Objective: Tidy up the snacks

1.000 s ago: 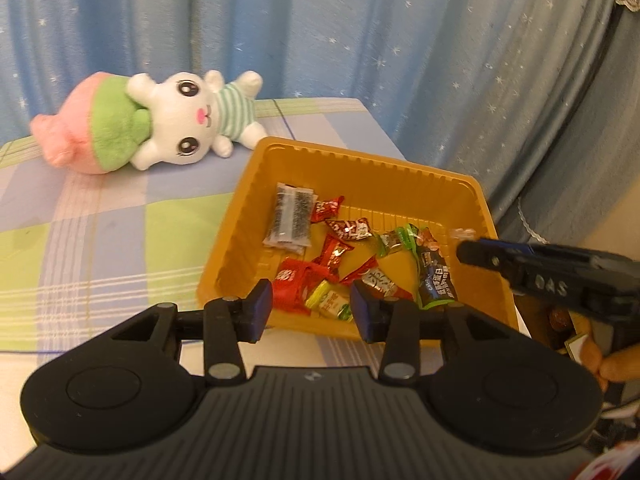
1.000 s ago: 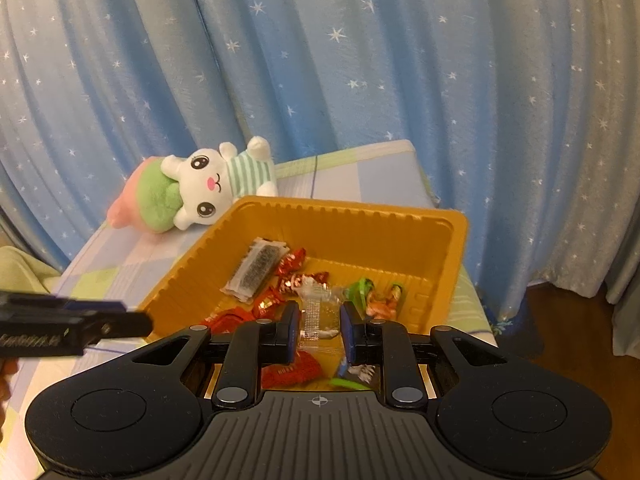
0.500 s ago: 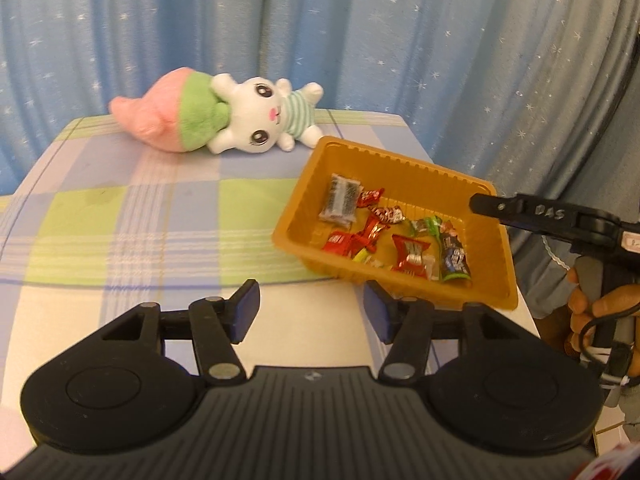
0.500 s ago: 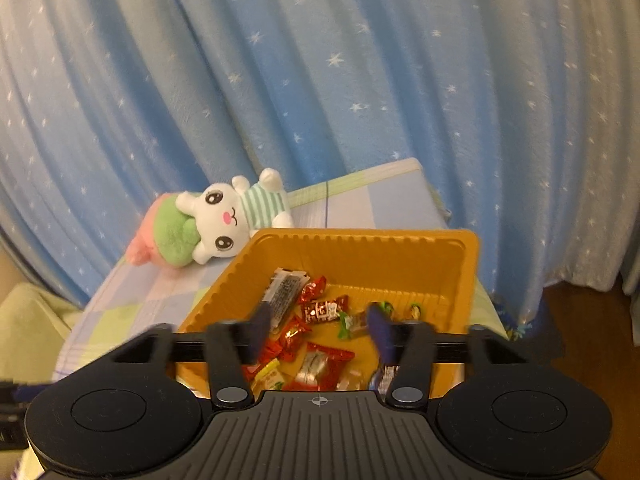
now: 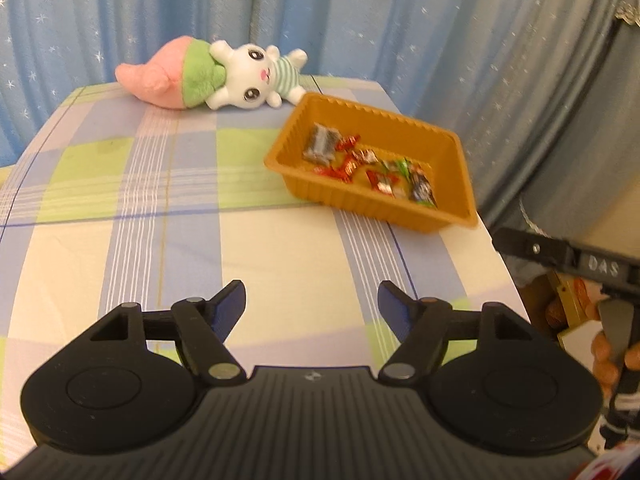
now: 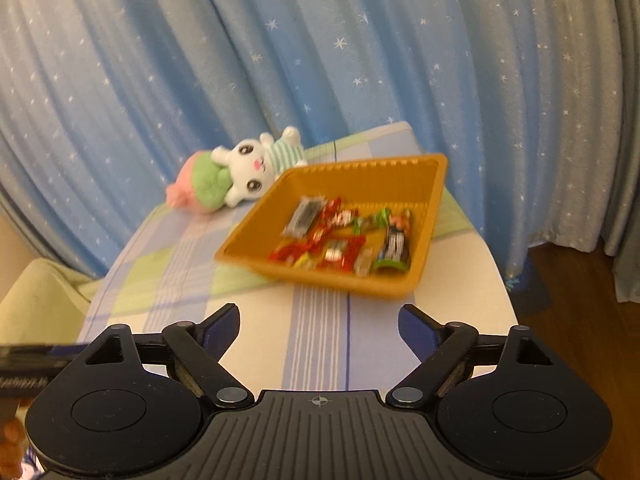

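Left wrist view. Left gripper has just been opening: black fingers with blue pads spread wide, nothing between them, only bare cloth below. Counter is draped in a smooth plaid cloth of lilac, pale green and cream squares with thin white stripes. Orange plastic tray, rectangular with ribbed walls and a flat rolled rim, sits at the far right part of the counter, near its edge. Snacks lie loose on the tray floor: glossy crinkled wrappers, mostly red, some green, one flat silver-grey packet at the far left corner, one dark packet at the near right. Plush bunny, white and soft, striped green shirt, lies on its side behind the tray against a pink and green fuzzy plush piece. Right gripper's black bar shows at the right edge, a hand around its handle.

Right wrist view (frame slightly blurred). Right gripper has just been opening as well: fingers splayed wide apart, empty, over the cream and lilac cloth. Tray stands just beyond the fingertips, snacks heaped toward its near side. Bunny lies touching or just beside the tray's far left corner. Blue curtain, pleated, scattered with small white stars, hangs behind.
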{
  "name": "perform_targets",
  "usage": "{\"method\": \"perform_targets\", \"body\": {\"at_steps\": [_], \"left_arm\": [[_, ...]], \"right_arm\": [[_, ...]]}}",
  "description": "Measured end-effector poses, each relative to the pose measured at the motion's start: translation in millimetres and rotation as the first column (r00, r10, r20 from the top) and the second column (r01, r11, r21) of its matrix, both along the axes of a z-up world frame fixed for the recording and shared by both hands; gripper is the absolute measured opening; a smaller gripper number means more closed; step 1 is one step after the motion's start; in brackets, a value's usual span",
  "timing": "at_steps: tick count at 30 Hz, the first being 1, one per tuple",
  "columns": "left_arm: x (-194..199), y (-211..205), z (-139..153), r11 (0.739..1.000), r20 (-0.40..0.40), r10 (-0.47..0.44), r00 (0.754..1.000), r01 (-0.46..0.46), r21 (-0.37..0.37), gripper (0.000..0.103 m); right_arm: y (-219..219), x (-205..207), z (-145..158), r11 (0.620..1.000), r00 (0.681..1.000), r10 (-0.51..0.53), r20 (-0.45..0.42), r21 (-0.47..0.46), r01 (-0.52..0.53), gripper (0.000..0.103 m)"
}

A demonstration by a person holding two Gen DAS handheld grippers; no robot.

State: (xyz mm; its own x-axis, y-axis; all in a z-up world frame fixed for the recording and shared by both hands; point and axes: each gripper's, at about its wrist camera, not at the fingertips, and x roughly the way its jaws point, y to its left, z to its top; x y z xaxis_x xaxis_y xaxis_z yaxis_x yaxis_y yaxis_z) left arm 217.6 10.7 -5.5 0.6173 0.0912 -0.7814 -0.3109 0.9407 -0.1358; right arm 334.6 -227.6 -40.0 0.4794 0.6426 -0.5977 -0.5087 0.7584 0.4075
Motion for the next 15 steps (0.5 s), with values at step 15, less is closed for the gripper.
{"method": "perform_targets", "body": {"at_steps": [15], "left_arm": [[-113, -23, 4, 0.995, -0.044, -0.096, 0.994, 0.097, 0.007, 0.072]], "right_arm": [[3, -154, -1, 0.993, 0.998, -0.033, -0.062, -0.117, 0.026, 0.09]]}}
